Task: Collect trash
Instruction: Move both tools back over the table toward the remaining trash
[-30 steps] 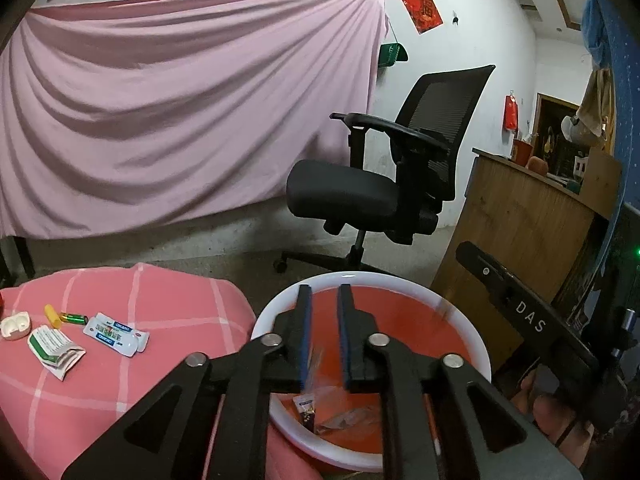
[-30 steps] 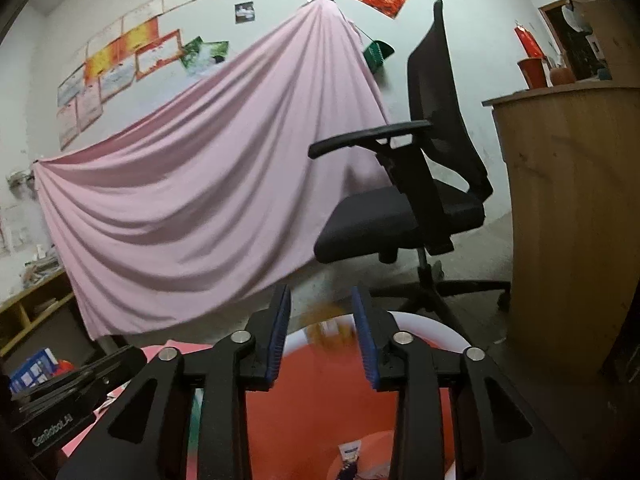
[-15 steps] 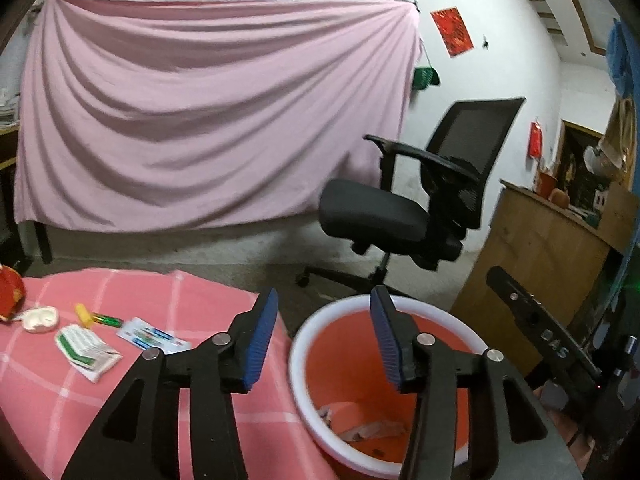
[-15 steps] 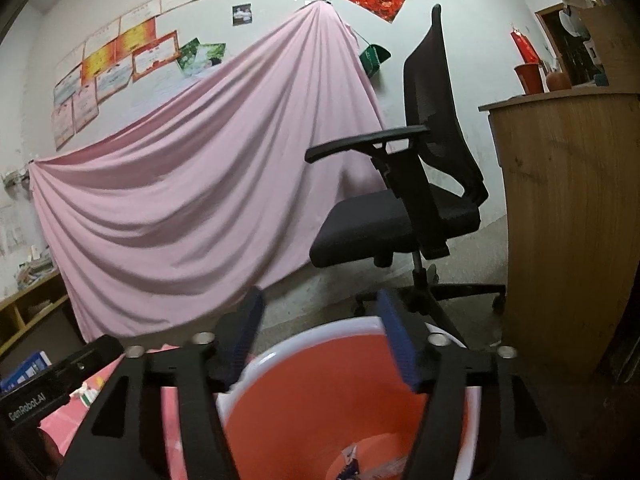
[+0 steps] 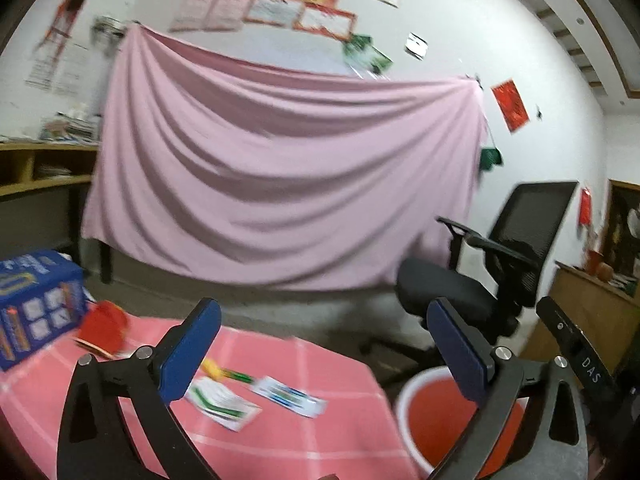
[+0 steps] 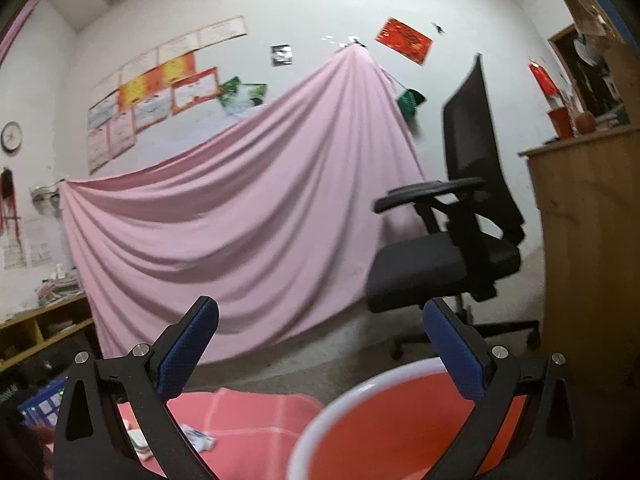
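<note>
My left gripper [image 5: 324, 340] has just been opening and now stands wide with nothing between its blue, ribbed pads; my right gripper [image 6: 320, 340] has likewise just spread wide and holds nothing. From the left wrist, the trash lies at about seven o'clock on the pink checked cloth [image 5: 280, 440]: a white-and-green wrapper [image 5: 222, 402], a flat white-and-blue packet [image 5: 290, 396] just beside it, a small yellow piece [image 5: 212, 367] and a crumpled red wrapper [image 5: 105, 326] at nine o'clock. A blue cardboard box [image 5: 36, 308] stands beside that. The round red bucket [image 5: 404, 404] with its smooth white rim sits at five o'clock, under my right gripper too. A black mesh office chair [image 5: 500, 276] stands at three o'clock, before a draped pink sheet [image 5: 280, 184].
</note>
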`<action>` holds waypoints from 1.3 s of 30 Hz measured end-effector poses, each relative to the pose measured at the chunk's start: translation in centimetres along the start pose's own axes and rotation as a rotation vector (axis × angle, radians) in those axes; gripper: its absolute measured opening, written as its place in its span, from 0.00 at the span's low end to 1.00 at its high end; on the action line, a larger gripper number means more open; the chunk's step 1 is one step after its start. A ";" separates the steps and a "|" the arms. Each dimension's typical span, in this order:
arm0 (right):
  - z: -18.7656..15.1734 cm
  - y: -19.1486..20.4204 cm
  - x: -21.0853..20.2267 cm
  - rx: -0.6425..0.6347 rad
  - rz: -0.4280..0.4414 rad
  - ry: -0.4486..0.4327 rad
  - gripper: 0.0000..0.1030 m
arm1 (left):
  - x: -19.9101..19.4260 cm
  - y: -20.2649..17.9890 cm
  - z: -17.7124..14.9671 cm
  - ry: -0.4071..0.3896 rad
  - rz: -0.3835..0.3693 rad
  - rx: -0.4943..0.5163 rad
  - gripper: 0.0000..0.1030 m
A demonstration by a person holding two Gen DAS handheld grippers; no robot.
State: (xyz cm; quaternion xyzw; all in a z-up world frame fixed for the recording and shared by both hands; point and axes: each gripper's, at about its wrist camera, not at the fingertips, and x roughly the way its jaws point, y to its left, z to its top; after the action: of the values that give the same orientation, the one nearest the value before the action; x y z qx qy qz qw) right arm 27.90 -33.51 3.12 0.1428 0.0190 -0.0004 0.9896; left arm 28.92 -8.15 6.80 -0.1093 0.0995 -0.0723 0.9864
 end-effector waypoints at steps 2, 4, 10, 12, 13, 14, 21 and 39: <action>-0.1 1.4 0.1 -0.007 0.022 -0.016 1.00 | -0.7 1.5 0.1 -0.009 0.032 0.007 0.98; -0.2 2.8 0.2 -0.020 0.047 -0.032 1.00 | -1.2 2.8 0.2 -0.014 0.060 0.011 0.98; -1.1 6.6 1.3 -0.072 0.102 -0.027 1.00 | -2.5 7.5 0.0 -0.019 0.143 0.002 0.98; -1.6 7.6 1.9 -0.097 0.115 -0.006 1.00 | -2.5 8.6 -0.2 -0.017 0.164 0.005 0.98; -1.9 8.0 2.2 -0.111 0.119 0.005 1.00 | -2.7 9.3 -0.3 -0.013 0.175 0.004 0.98; -2.2 8.6 2.6 -0.130 0.124 0.019 1.00 | -2.6 9.7 -0.5 -0.009 0.180 0.003 0.98; -4.5 11.0 5.1 -0.234 0.145 0.137 1.00 | -2.0 12.6 -2.2 0.057 0.228 0.025 0.98; -9.7 11.4 12.2 -0.245 0.214 0.630 0.78 | 6.2 15.1 -5.3 0.444 0.081 0.152 0.86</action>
State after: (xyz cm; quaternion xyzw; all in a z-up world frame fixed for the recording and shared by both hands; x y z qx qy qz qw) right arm 39.81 -19.73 -3.45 0.0172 0.3080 0.1497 0.9394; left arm 35.57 4.31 -2.86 -0.0120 0.3127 -0.0623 0.9477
